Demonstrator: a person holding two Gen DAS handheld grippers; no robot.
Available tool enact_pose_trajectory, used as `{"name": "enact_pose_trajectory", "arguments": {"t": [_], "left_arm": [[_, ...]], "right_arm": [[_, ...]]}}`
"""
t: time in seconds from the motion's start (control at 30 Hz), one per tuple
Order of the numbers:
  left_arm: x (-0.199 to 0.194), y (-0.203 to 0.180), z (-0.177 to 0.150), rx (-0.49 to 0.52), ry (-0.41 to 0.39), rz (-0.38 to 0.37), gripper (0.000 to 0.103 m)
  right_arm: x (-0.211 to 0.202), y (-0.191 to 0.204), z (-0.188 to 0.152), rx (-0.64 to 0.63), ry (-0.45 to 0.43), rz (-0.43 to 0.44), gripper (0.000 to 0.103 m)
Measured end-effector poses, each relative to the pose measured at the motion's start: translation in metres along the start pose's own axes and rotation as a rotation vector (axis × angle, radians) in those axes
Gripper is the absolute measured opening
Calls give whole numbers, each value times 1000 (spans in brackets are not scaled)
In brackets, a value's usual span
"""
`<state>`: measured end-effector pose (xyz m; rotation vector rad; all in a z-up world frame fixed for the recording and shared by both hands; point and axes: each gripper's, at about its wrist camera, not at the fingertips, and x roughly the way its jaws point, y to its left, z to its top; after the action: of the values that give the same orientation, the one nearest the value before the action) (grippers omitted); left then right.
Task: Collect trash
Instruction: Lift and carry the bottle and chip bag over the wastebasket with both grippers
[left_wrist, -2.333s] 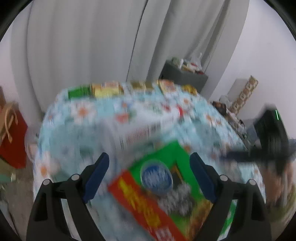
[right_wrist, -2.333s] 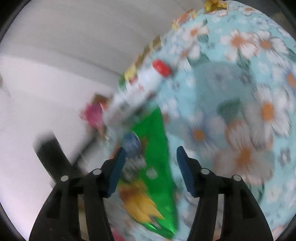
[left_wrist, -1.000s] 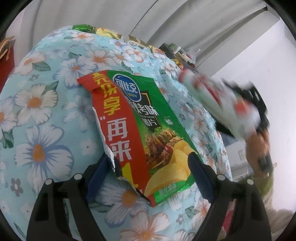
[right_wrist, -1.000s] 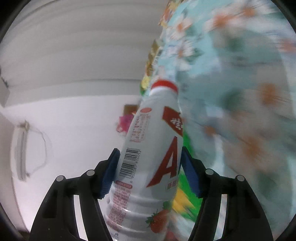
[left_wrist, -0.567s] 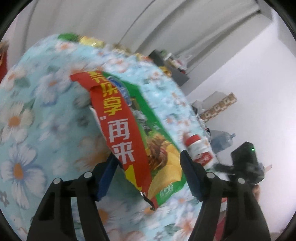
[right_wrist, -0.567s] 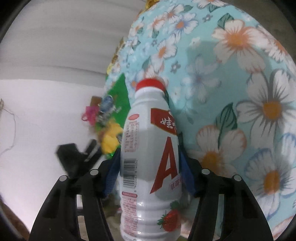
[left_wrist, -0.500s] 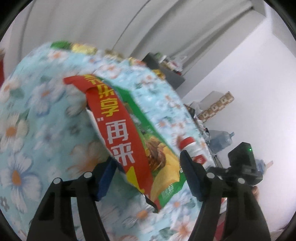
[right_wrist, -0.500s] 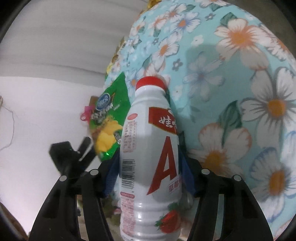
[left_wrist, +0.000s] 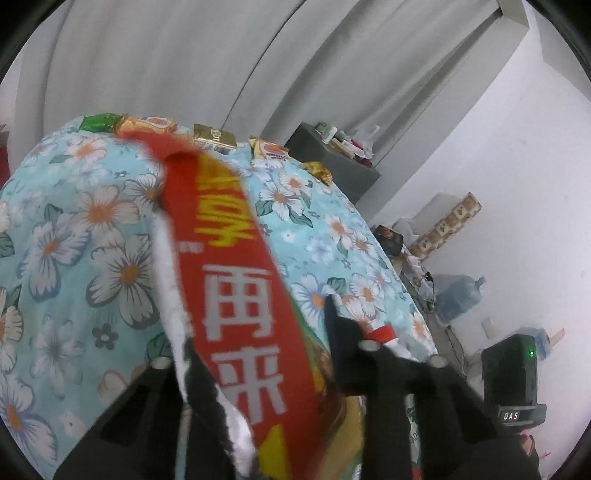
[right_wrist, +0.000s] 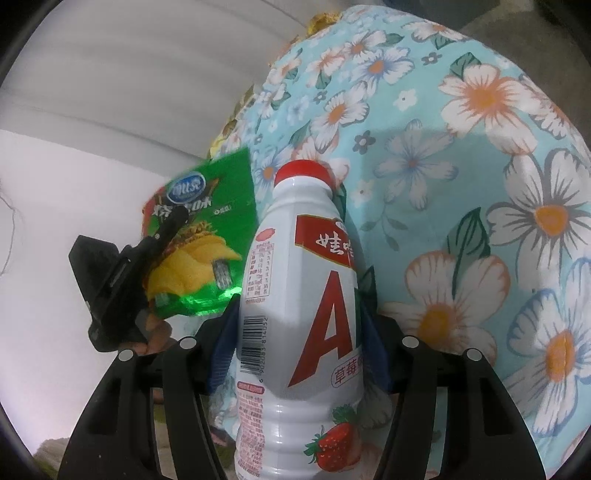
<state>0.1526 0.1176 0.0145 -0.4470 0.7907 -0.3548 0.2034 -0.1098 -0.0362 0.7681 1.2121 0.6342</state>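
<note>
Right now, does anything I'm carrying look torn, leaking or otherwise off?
The chip bag in the left gripper has a ragged, torn white edge along its left side. The bottle in the right gripper looks capped and intact; no leak visible.

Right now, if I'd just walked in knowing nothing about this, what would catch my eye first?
Probably the white bottle with a red cap and a strawberry on its label, clamped upright in the right gripper, filling the middle of its view. Next, the red and green chip bag pinched in the left gripper, lifted off the table. Behind both spreads a bright blue flowered tablecloth.
</note>
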Motion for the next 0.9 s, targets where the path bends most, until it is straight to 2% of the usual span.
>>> {"name": "enact_pose_trajectory", "arguments": {"t": [0.23,0.4,0.47,0.6,0.77,0.9], "left_arm": [[-33,-11,-7,128,52,15,9],[-59,-25,-15,232,126,-53,9],[-67,-37,-24,311,134,-55,9],[-59,-64,-42,461,131,-6,9],[-41,-85,-52,491,146,-18,9],[-34,-96,-53,523,121,5,9]], "right_arm": [[-8,1,-12,-26,-38,-28,56],[-24,-1,-24,-20,-82,-62,56],[-30,-1,-28,-22,-100,-89,56],[-30,-1,-29,-17,-107,-121,57],[-29,-1,-26,-16,-102,-141,60],[-24,3,-21,-28,-95,-160,61]]}}
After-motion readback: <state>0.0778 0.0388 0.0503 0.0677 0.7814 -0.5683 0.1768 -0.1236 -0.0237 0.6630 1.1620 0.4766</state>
